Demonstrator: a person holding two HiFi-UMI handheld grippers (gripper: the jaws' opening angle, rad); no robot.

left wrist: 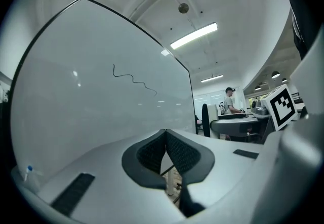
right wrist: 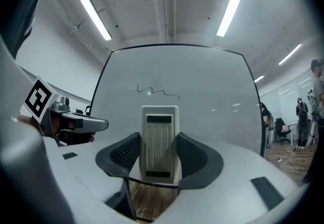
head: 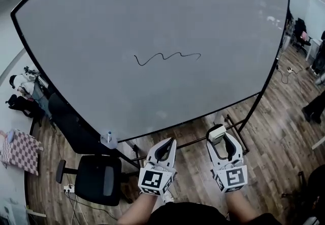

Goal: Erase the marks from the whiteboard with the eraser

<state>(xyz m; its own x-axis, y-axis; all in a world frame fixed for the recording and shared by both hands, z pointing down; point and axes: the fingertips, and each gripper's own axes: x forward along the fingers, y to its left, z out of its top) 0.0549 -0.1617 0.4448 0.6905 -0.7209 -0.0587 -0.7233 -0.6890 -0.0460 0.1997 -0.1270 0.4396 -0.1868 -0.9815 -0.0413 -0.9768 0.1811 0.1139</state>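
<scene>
A large whiteboard (head: pixel 152 21) on a black frame fills the head view, with one black wavy mark (head: pixel 166 57) near its middle. The same mark (left wrist: pixel 134 80) shows in the left gripper view and the mark (right wrist: pixel 157 91) in the right gripper view. My right gripper (head: pixel 218 135) is shut on a cream eraser (head: pixel 217 132), held upright between the jaws, eraser (right wrist: pixel 159 143), well below the mark. My left gripper (head: pixel 167 143) is shut with nothing in it, its pads (left wrist: pixel 152 153) touching, low in front of the board's bottom edge.
A black office chair (head: pixel 94 178) stands at lower left, beside a dark stand with a small bottle (head: pixel 108 136). A checked cloth (head: pixel 20 150) lies far left. Board frame legs (head: pixel 238 127) cross the wood floor. People and desks (left wrist: pixel 238 117) are off to the right.
</scene>
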